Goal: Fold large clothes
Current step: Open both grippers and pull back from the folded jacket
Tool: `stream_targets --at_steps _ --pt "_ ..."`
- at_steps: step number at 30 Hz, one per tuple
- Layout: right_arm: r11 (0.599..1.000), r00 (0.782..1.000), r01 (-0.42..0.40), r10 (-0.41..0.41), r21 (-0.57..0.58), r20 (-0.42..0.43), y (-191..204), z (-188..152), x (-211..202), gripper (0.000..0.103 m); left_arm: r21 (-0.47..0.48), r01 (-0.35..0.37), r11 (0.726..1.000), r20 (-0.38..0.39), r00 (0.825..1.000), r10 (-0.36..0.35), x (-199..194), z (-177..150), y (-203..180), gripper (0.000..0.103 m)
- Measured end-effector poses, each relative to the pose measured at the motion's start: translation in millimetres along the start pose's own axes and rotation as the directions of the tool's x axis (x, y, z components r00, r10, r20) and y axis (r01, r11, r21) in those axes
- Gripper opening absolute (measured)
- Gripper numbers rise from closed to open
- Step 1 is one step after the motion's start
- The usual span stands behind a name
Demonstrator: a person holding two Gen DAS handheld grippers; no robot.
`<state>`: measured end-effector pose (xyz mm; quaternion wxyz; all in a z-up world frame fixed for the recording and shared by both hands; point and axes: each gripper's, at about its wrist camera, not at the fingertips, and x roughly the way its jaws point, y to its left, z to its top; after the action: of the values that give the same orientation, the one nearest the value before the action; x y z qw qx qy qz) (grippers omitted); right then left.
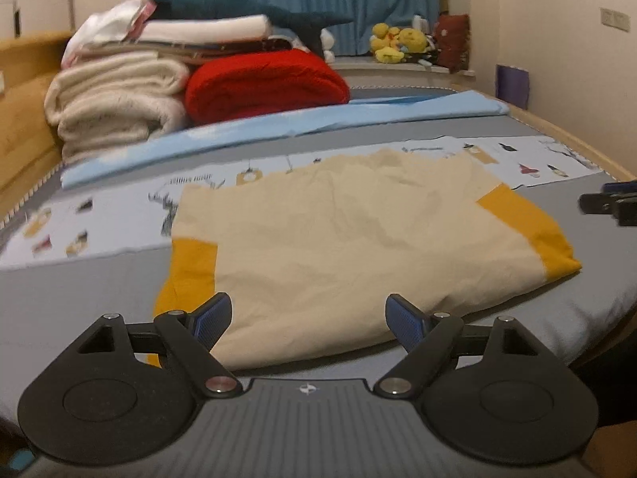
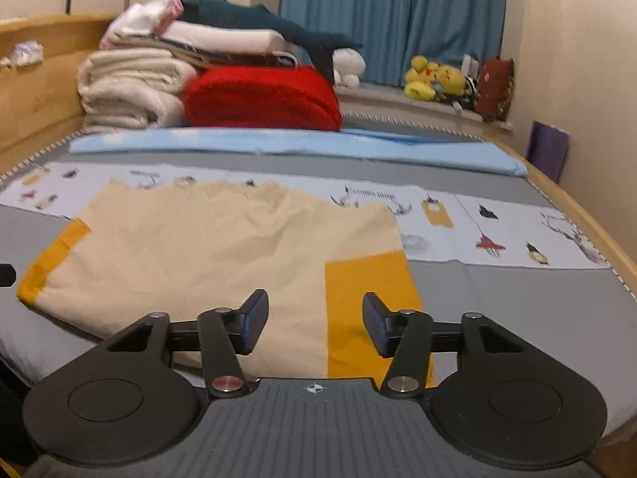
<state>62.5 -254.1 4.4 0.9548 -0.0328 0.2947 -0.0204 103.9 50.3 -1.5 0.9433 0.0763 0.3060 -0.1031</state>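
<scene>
A cream garment (image 1: 338,235) with mustard-yellow bands lies folded flat on the grey bed cover (image 1: 79,298). It also shows in the right wrist view (image 2: 207,247). My left gripper (image 1: 308,320) is open and empty, just above the garment's near edge. My right gripper (image 2: 314,320) is open and empty over the near edge, above the yellow band (image 2: 370,310). The right gripper's tip shows at the right edge of the left wrist view (image 1: 609,203).
A stack of folded blankets, cream (image 1: 115,99) and red (image 1: 262,83), stands at the bed's far left. A light blue sheet (image 1: 278,127) lies across the bed behind the garment. Wooden bed frame (image 2: 36,75) on the left. Plush toys (image 2: 438,79) sit on the window ledge.
</scene>
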Motion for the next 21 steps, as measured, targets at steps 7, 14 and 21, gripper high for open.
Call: stream_targets --at_steps 7,14,21 --pt "0.999 0.998 0.041 -0.042 -0.017 -0.048 13 -6 22 0.082 -0.076 -0.004 0.997 -0.061 0.998 -0.001 29 0 19 0.088" --pt "0.999 0.994 0.051 -0.052 -0.008 -0.091 20 -8 37 0.087 -0.077 0.006 0.997 -0.061 0.998 -0.010 28 0 17 0.088" --pt "0.997 0.992 0.057 -0.050 0.058 -0.113 15 -7 41 0.089 -0.154 0.018 0.988 -0.095 0.995 -0.033 36 -1 25 0.087"
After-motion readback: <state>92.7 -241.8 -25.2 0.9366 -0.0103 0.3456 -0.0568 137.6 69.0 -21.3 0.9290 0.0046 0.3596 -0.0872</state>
